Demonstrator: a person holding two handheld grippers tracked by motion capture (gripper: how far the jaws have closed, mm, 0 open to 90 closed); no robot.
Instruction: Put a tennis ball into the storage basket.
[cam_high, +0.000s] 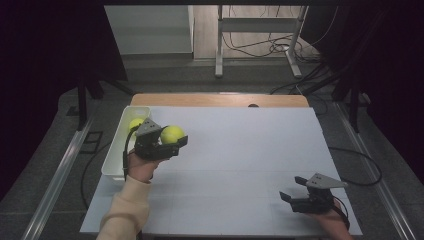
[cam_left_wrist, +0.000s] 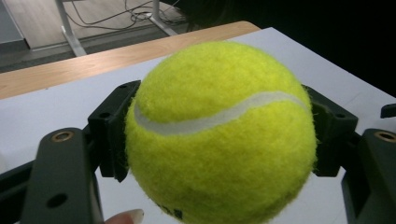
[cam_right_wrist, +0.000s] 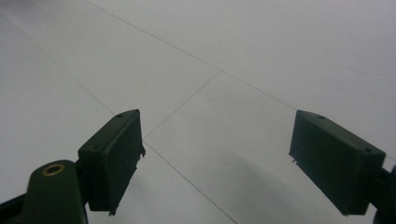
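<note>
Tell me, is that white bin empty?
No. The white bin holds a tennis ball at its far end; the left hand-held gripper hides part of the inside.

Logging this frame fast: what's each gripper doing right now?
Left gripper: closed on a tennis ball, held beside the white bin.
Right gripper: open, holding nothing, over the table.

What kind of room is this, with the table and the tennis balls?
Probably a lab or test room, not a home: dark curtains hang around the table, loose cables lie on the floor, and a bare metal frame stands behind.
</note>
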